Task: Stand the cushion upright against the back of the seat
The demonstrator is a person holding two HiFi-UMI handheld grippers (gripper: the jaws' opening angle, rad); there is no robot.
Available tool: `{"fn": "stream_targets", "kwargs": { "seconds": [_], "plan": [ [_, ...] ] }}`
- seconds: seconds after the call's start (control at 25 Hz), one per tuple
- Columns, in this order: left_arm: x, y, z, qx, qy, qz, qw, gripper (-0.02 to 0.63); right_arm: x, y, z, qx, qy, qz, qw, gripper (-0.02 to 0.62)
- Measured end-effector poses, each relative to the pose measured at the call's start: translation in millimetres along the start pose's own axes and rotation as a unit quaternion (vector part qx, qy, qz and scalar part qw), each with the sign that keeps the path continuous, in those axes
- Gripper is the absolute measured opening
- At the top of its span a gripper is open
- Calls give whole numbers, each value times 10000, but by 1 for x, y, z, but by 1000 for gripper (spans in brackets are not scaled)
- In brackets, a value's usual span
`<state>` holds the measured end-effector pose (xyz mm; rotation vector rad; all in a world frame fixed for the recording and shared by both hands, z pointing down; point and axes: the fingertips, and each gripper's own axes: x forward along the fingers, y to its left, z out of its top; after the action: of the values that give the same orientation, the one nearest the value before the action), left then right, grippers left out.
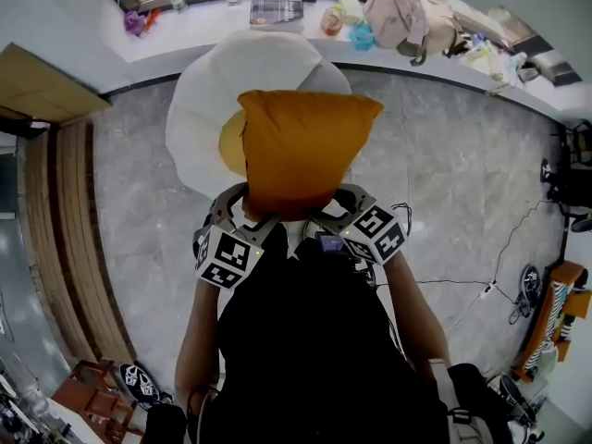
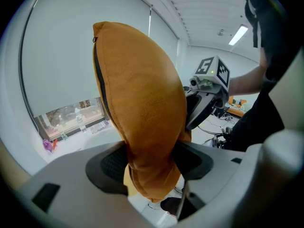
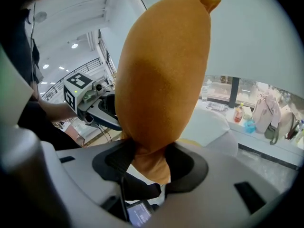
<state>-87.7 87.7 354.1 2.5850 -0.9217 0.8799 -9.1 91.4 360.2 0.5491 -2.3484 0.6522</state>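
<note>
An orange cushion [image 1: 301,151] hangs in the air in front of me, held by both grippers at its near edge. In the head view the left gripper [image 1: 248,213] grips its lower left corner and the right gripper [image 1: 340,213] its lower right corner. The left gripper [image 2: 151,161] is shut on the cushion [image 2: 142,108], its fabric bunched between the pads. My right gripper [image 3: 151,163] is likewise shut on the cushion [image 3: 161,75]. Beyond the cushion stands a white, egg-shaped seat [image 1: 245,77] with a yellow centre [image 1: 231,146], partly hidden by the cushion.
A long white counter [image 1: 305,30] runs along the far wall with bottles, bags and small items on it. A wooden slatted bench [image 1: 65,229] stands at the left. Cables and equipment lie on the grey floor [image 1: 462,192] at the right.
</note>
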Motion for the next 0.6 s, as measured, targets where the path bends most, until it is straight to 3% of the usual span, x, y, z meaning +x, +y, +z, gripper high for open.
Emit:
{"fn": "stream_targets", "kwargs": {
  "seconds": [0.28,0.6],
  "plan": [
    [1,44,-4,137,-45,-296,9995,305,30,-6,27,101,-27,-312,9995,221],
    [13,53,2,177,59,-358,9992,305,31,-21,33,52,60,-368,9993,221]
  ]
}}
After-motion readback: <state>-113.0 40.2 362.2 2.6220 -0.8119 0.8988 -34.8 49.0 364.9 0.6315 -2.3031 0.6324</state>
